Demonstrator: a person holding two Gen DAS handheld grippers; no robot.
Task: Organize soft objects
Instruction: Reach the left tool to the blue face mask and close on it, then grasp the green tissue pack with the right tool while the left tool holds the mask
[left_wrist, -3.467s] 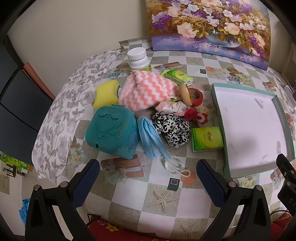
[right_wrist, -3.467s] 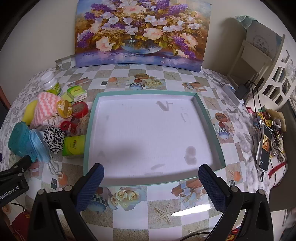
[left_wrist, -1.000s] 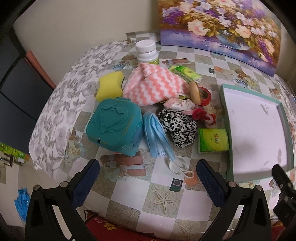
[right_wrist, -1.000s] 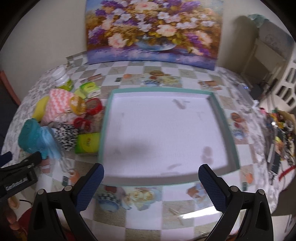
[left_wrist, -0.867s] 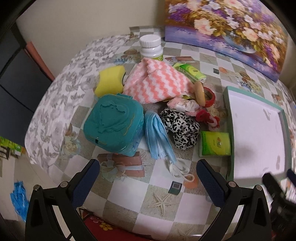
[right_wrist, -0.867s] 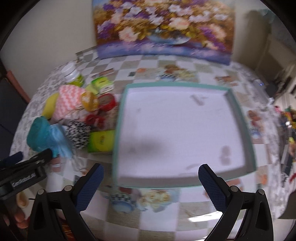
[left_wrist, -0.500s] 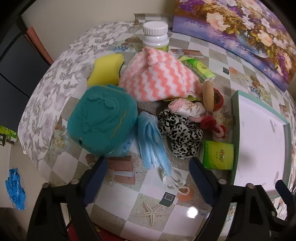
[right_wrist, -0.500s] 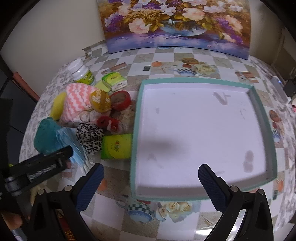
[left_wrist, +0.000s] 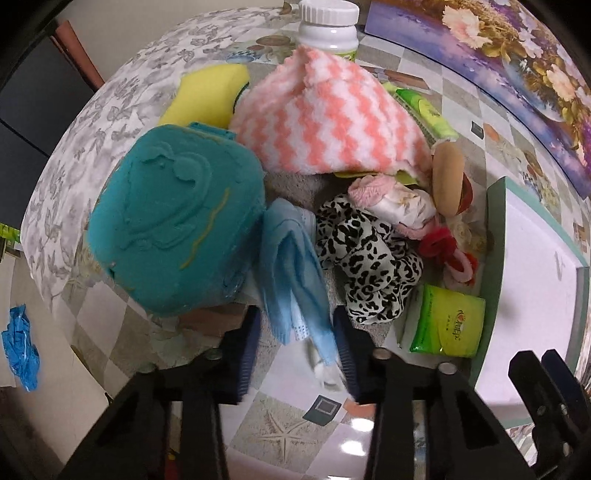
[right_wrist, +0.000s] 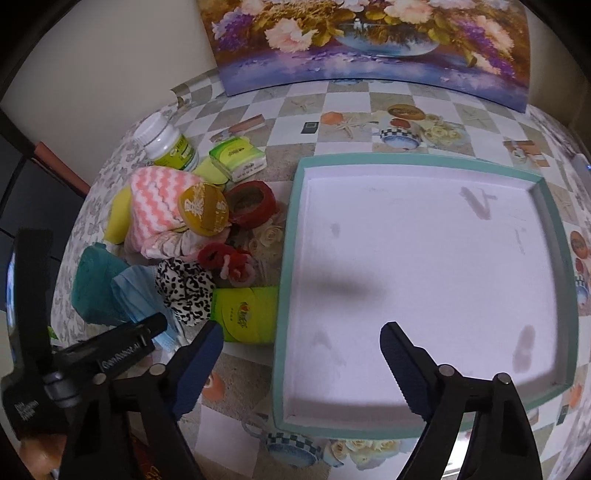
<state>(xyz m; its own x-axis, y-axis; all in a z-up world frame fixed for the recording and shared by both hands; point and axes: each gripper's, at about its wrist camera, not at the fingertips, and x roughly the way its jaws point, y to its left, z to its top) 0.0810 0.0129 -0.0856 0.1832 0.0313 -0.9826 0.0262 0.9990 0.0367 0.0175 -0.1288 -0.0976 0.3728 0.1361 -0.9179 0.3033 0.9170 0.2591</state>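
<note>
Blue face mask (left_wrist: 295, 269) between gripper (left_wrist: 299, 343) fingers
</note>
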